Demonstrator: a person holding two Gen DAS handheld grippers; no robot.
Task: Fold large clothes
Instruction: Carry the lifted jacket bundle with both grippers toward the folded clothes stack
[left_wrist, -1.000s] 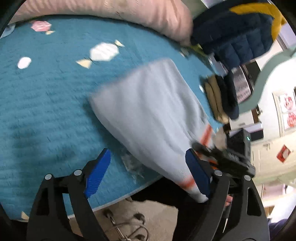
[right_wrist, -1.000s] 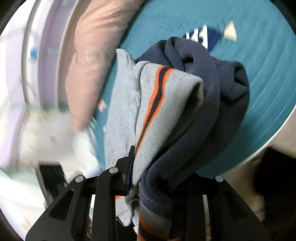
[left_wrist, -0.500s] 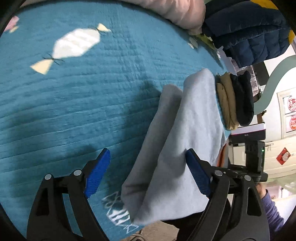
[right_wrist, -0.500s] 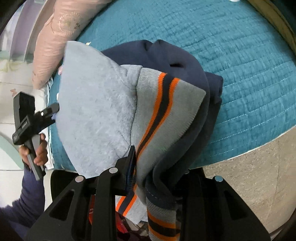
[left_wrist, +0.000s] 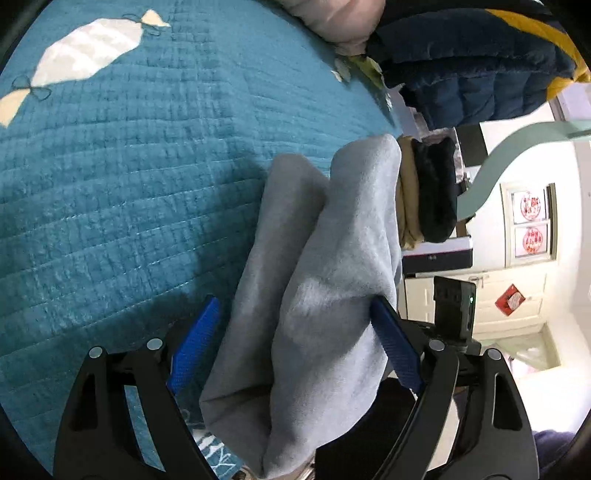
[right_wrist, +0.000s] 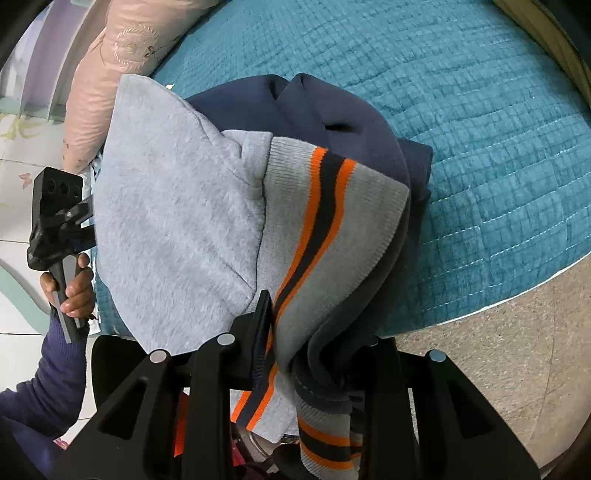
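The teal bed quilt (left_wrist: 110, 177) spreads ahead of both tools. The grey sweatshirt (right_wrist: 177, 206) hangs bunched mid-fold: right tool (right_wrist: 306, 343) clamps its striped hem (right_wrist: 325, 229); left tool (left_wrist: 291, 350) gapes wide around it. Next, judging: close and lay it flat.

right tongs (right_wrist: 306, 332) tips buried in sweater (right_wrist: 184, 206) | sweater's lower edge cropped
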